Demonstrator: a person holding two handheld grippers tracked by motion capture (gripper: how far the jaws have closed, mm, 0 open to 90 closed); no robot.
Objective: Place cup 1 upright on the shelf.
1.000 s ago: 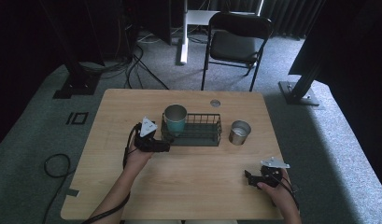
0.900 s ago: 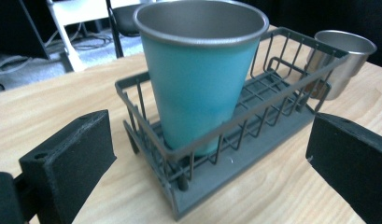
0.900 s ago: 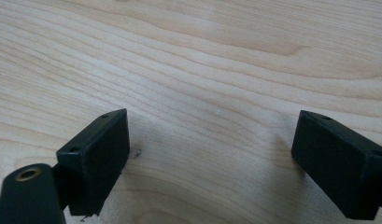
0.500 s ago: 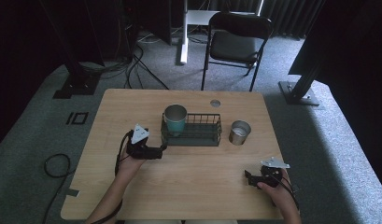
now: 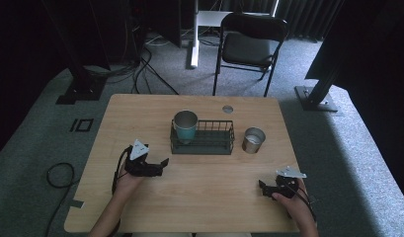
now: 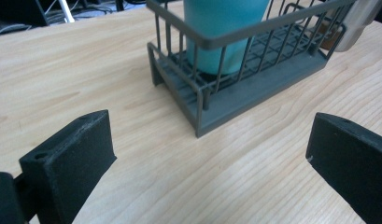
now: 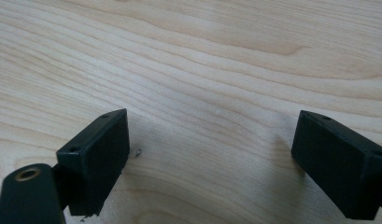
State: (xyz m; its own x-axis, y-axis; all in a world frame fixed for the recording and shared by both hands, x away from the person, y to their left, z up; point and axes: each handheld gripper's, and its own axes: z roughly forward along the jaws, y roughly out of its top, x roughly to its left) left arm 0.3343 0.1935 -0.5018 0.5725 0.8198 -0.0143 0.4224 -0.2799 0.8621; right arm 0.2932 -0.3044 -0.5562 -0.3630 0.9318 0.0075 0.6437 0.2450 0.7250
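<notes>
1. Teal cup (image 5: 185,126): stands upright inside the left end of the wire rack (image 5: 209,143), near the middle of the table (image 5: 140,113). In the left gripper view the teal cup (image 6: 221,32) sits behind the rack bars (image 6: 202,88), with the rack's near corner directly ahead of the jaws.
2. Metal cup (image 5: 253,140): stands upright on the table just beside the right end of the rack, apart from it and outside it.
3. Left gripper (image 5: 160,165): jaws wide apart and empty. Over the last second it has drawn back from the rack's left end toward the near-left of the table and now lies clear of the rack.
4. Meaning of the change: the withdrawal with empty jaws suggests the teal cup has been released in the rack. The metal cup is probably the next item to place.
5. Right gripper (image 5: 266,188): rests low near the right front edge of the table, unmoved over the same second. Its jaws are wide apart with bare wood between them (image 7: 212,140).
6. Surface: light wood-grain table with a small round fitting (image 5: 227,109) near the far edge.
7. Room: grey carpet, a black folding chair (image 5: 251,42) beyond the table, dark stand bases and loose cables (image 5: 56,173) on the floor.
</notes>
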